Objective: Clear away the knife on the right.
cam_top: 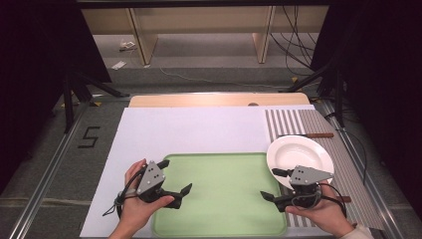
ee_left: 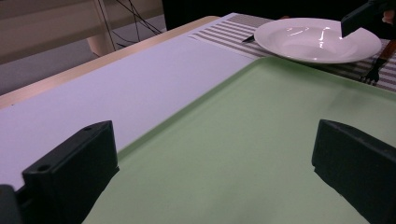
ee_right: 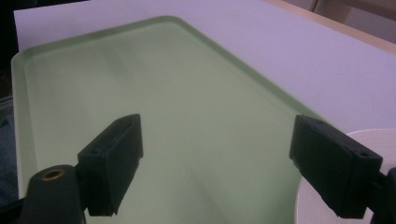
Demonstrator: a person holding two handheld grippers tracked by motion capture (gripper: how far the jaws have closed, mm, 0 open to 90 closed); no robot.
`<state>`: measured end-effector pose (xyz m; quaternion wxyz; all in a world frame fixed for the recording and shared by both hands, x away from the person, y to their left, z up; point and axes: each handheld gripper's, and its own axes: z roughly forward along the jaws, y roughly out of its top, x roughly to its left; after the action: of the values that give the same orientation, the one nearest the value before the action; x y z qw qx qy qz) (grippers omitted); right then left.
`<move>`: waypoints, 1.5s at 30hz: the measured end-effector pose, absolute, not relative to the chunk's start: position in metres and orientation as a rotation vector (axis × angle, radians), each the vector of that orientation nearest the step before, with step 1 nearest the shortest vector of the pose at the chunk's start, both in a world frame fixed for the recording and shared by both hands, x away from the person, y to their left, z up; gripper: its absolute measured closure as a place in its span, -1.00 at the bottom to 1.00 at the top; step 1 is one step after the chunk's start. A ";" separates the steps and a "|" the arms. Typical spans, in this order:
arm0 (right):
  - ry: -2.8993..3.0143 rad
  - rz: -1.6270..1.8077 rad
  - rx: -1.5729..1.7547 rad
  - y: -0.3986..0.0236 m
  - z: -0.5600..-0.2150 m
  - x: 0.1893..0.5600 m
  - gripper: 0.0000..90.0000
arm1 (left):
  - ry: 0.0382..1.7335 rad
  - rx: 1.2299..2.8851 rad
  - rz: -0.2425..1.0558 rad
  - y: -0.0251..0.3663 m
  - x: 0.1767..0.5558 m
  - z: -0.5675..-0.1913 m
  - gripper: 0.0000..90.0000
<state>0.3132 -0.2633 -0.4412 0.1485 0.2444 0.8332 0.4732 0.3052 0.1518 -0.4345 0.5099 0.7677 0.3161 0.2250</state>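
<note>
Tray (cam_top: 224,199) green, white sheet (cam_top: 189,132), striped mat (cam_top: 298,122)

Knife (cam_top: 307,135), fork (ee_left: 373,74), striped placemat (cam_top: 286,122)

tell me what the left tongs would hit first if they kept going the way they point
Probably the white round ceramic plate beyond the flat pale green plastic tray; the open left tongs seem to aim over the tray, though depth is unclear.
</note>
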 end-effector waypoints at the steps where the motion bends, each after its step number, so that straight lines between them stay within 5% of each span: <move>1: 2.399 1.360 0.698 -0.263 -0.442 0.314 -0.59 | 0.761 1.849 0.542 0.152 0.305 -0.434 -1.00; 45: 2.353 1.292 0.781 -0.307 -0.431 0.339 -0.58 | 0.785 1.860 0.546 0.158 0.304 -0.437 -1.00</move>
<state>0.3391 -0.3066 -0.4308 0.1723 0.2752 0.8290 0.4553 0.3044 0.1576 -0.4368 0.5014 0.7695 0.3246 0.2261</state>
